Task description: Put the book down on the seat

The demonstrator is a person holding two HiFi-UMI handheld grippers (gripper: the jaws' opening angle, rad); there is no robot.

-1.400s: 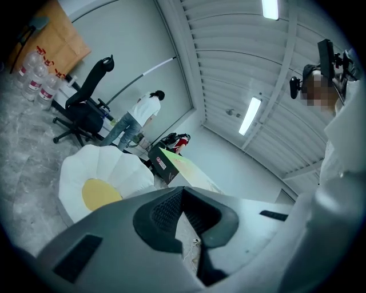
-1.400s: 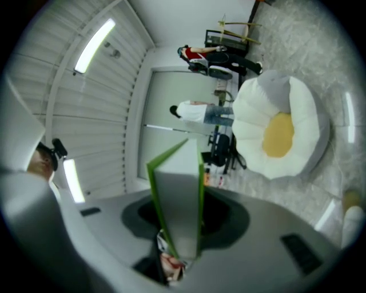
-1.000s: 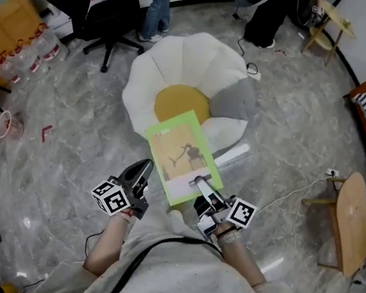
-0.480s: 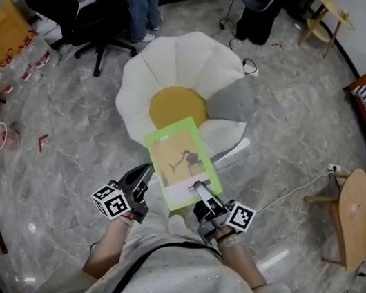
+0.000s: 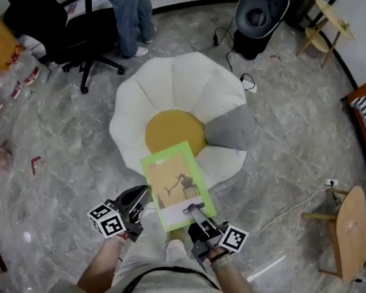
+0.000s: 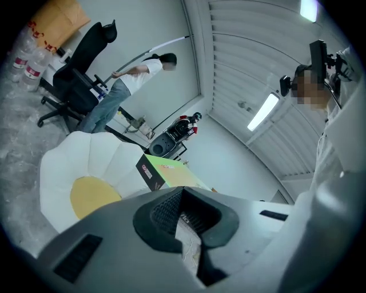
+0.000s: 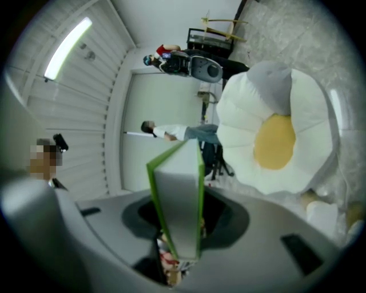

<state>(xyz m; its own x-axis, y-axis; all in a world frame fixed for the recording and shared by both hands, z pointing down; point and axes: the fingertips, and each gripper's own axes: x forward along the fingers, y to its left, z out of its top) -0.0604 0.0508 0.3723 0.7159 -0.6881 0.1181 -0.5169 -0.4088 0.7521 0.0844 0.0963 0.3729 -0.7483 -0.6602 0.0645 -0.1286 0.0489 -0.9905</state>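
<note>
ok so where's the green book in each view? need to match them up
Head view: book low centre, green-bordered cover facing up.
Left gripper view: book centre, sticking out past the jaws, dark spine to the left.
Right gripper view: book centre, seen edge-on, rising from between the jaws.
Shared landmark: the flower-shaped seat, by its yellow centre.
</note>
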